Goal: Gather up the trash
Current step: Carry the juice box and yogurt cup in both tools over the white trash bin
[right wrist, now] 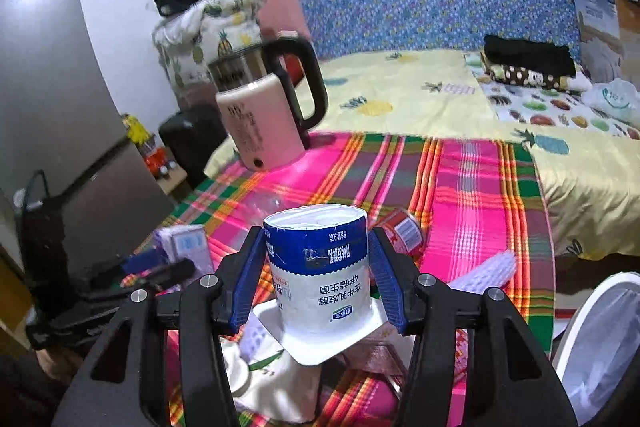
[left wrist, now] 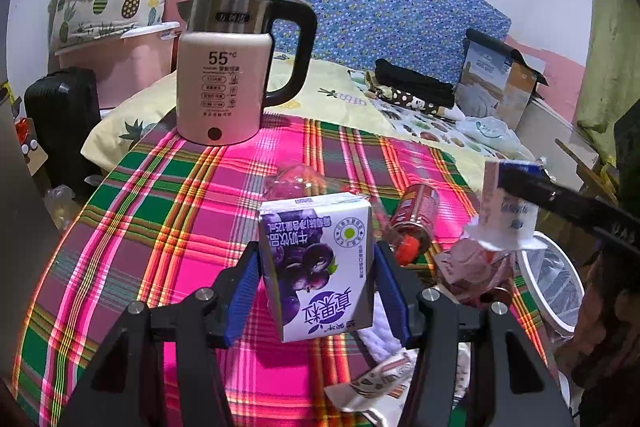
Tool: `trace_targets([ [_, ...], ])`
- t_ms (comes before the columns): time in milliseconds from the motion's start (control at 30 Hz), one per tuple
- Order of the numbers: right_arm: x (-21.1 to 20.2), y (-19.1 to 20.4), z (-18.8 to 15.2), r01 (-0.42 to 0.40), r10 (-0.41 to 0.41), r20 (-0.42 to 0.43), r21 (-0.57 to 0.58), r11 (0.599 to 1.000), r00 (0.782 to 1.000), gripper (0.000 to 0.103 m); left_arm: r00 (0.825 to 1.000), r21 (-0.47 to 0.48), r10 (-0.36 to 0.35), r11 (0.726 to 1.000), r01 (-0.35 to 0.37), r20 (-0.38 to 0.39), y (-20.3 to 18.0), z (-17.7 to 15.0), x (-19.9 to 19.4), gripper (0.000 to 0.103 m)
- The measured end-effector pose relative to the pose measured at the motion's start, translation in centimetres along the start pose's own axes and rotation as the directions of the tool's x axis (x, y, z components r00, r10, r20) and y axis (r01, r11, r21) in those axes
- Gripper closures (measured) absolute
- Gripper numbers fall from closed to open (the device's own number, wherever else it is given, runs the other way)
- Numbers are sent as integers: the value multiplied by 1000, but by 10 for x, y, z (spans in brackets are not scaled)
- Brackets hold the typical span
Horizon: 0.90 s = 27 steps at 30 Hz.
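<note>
My left gripper (left wrist: 316, 267) is shut on a purple and white milk drink carton (left wrist: 320, 263), held upside down above the plaid cloth. My right gripper (right wrist: 318, 275) is shut on a white and blue yogurt cup (right wrist: 320, 275), upside down, lifted above the table; the cup also shows in the left wrist view (left wrist: 504, 211). A red can (left wrist: 416, 215) lies on its side on the cloth, also seen in the right wrist view (right wrist: 402, 231). Crumpled wrappers (left wrist: 472, 267) and paper scraps (right wrist: 272, 367) lie near the front edge. A white trash bin (left wrist: 554, 283) with a clear liner stands at the right, low right in the right wrist view (right wrist: 600, 343).
A pink electric kettle (left wrist: 222, 83) stands at the far left of the plaid table (left wrist: 160, 227). A clear crumpled plastic piece (left wrist: 294, 181) lies mid-table. Behind is a bed with a yellow sheet (right wrist: 400, 95), folded clothes (right wrist: 528, 63) and a cardboard box (left wrist: 500, 79). A fridge (right wrist: 48, 87) stands left.
</note>
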State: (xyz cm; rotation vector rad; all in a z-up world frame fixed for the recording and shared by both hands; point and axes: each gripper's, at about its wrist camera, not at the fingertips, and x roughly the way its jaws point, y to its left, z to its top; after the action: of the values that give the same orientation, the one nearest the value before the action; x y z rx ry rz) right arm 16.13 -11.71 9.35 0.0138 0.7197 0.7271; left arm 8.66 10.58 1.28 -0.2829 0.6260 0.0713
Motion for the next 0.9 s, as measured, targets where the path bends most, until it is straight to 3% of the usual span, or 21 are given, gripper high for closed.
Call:
trace_targets([
  [300, -24, -3, 1, 17, -17, 66, -7, 1000, 998, 49, 1000, 41, -24, 999, 23, 18, -26, 2, -16, 45],
  [533, -41, -22, -19, 45, -48, 55, 46, 998, 997, 49, 997, 91, -74, 993, 73, 5, -61, -3, -19, 45],
  [900, -79, -74, -58, 170, -178, 33, 173, 970, 983, 49, 981, 198, -186, 961, 194, -57, -142, -15, -9, 45],
])
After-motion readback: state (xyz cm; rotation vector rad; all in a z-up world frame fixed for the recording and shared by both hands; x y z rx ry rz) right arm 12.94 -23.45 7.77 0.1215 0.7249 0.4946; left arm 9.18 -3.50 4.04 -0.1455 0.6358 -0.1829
